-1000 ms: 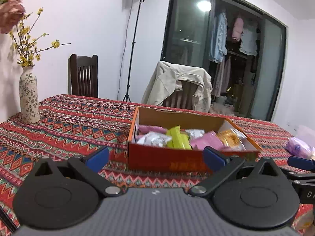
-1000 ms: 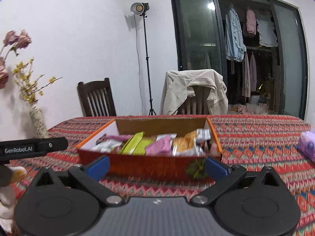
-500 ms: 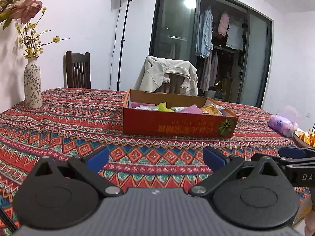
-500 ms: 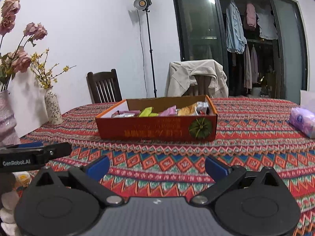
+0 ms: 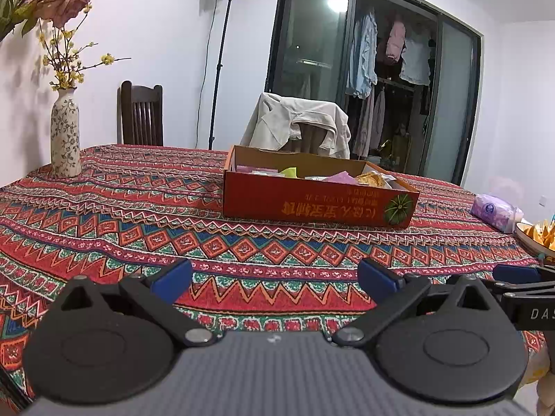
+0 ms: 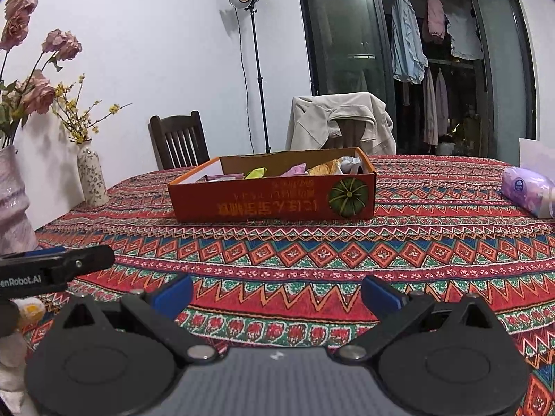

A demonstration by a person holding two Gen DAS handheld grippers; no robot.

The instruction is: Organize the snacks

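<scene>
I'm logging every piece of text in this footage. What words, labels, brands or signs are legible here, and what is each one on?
"enRobot.AI", cut off at the frame edge: on the left gripper body, in the right wrist view.
"DA", cut off: on the right gripper body, in the left wrist view.
Yellow Chinese characters, upside down: on the front of the orange snack box; too blurred to read.
Round logo on the purple tissue pack: too small to read.

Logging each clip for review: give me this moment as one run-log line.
left gripper: open, empty | right gripper: open, empty | snack box: on tablecloth, holds snacks, ahead of both | contact: none
</scene>
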